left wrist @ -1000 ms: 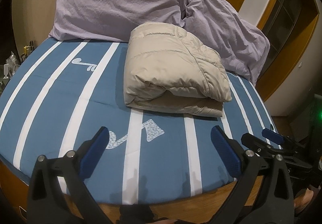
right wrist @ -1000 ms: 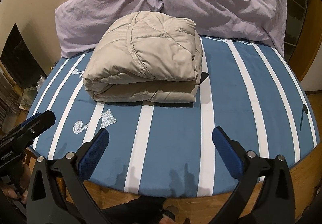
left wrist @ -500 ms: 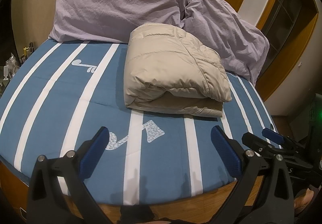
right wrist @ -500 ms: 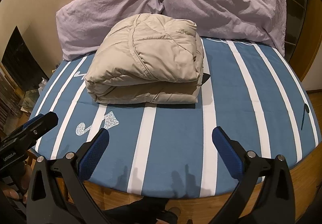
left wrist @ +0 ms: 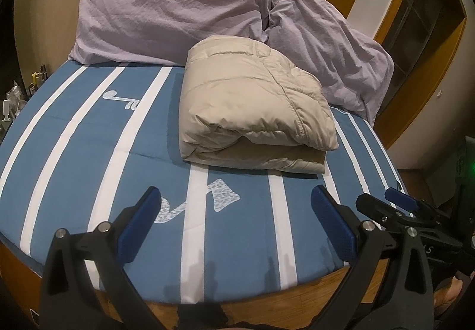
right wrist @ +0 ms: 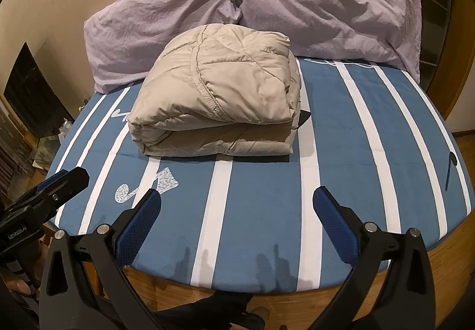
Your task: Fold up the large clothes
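Note:
A beige puffy jacket [left wrist: 252,104] [right wrist: 216,98] lies folded into a thick bundle in the middle of the bed, just in front of the pillows. A small dark corner pokes out at its right side in the right wrist view. My left gripper [left wrist: 236,211] stands open over the bed's front edge, well short of the jacket, nothing between its blue pads. My right gripper [right wrist: 237,211] is also open and empty near the front edge. Each gripper appears at the side of the other's view.
The blue bedsheet with white stripes [left wrist: 74,152] [right wrist: 371,137] covers the bed. Two lilac pillows [left wrist: 166,12] [right wrist: 320,3] lean against the headboard wall. A wooden bed frame [right wrist: 445,255] borders the front. Small items sit on a shelf [left wrist: 12,98] at left.
Both grippers have shifted slightly closer to the bed, so the jacket looks a little larger and lower in each view. Nothing was grasped; the jacket has not moved.

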Demonstrator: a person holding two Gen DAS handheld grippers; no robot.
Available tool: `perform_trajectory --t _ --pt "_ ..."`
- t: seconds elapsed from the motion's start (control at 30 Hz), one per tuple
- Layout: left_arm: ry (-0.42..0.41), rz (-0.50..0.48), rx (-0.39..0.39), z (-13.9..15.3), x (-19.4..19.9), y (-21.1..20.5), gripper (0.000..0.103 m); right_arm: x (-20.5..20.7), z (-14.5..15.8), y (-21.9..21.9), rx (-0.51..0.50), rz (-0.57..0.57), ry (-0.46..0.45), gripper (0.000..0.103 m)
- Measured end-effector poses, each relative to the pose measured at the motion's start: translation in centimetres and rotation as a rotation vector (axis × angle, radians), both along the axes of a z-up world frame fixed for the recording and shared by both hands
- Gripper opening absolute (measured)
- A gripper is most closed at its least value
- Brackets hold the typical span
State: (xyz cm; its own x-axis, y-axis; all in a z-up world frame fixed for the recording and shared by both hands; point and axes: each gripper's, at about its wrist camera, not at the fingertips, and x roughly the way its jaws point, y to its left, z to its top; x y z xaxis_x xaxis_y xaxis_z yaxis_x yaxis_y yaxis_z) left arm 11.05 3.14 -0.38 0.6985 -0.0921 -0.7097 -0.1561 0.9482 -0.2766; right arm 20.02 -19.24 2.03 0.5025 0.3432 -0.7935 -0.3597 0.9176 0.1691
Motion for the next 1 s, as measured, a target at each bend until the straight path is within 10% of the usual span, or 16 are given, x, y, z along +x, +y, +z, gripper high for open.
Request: perform_trajectory --t 1.0 --pt "-0.003 -0.016 0.001 0.05 0.18 -0.13 0.101 0.30 -0.25 0.09 0.007 0.001 0.011 0.102"
